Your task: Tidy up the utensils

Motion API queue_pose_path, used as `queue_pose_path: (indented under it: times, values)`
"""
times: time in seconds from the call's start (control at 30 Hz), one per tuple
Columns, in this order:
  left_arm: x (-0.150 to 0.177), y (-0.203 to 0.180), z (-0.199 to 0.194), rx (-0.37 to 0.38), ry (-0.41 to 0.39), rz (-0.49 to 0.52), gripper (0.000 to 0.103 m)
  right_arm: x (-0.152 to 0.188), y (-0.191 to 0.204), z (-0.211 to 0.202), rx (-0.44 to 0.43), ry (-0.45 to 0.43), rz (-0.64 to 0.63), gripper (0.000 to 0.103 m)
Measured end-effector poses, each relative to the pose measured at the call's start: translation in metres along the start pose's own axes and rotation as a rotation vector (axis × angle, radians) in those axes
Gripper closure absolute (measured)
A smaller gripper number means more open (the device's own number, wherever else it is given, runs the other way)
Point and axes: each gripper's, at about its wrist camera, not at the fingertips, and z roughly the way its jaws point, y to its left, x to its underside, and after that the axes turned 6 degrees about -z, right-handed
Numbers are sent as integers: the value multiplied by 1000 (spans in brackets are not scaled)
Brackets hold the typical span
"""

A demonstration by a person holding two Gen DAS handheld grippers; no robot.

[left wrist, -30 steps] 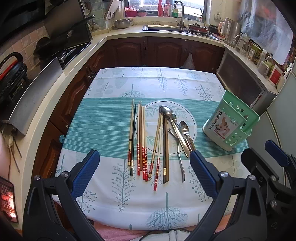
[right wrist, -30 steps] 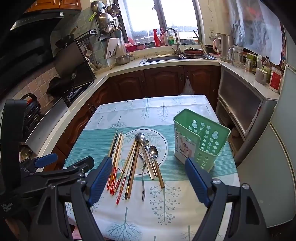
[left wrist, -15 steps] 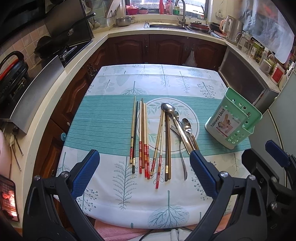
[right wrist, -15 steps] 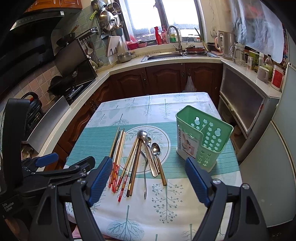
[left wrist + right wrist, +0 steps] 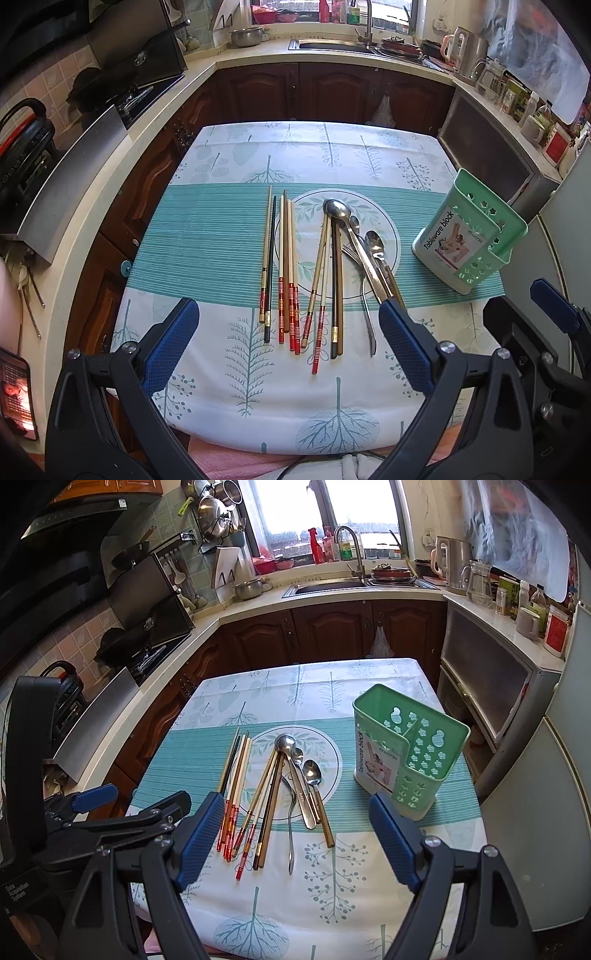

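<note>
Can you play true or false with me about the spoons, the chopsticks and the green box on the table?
1. The green plastic utensil holder is empty. True.
2. The shiny metal spoons lie flat on the leaf-print tablecloth. True.
3. The left gripper is squeezing a chopstick. False: it is open and holds nothing.
4. The wooden chopsticks with red ends stand inside the holder. False: they lie on the cloth, left of the spoons.
5. The right gripper is open. True.

Both wrist views above table
</note>
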Motion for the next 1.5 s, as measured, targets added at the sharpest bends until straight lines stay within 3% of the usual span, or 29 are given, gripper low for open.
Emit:
queue_pose_path:
  times: [0.6,0.97,1.27,1.5]
  values:
    - [-11,8,14,37,15,-6,6,-5,-18,22,-22,61,65,23]
    - [-20,16,11,38,-37,4,6,-21,-20,24,20,41,29,23]
    - [-22,13,20,17,-21,23,6,-35,-36,23,39,25,4,23]
    - [-35,13,50,32,19,68,6,-37,-35,47,-2,79,-11,27]
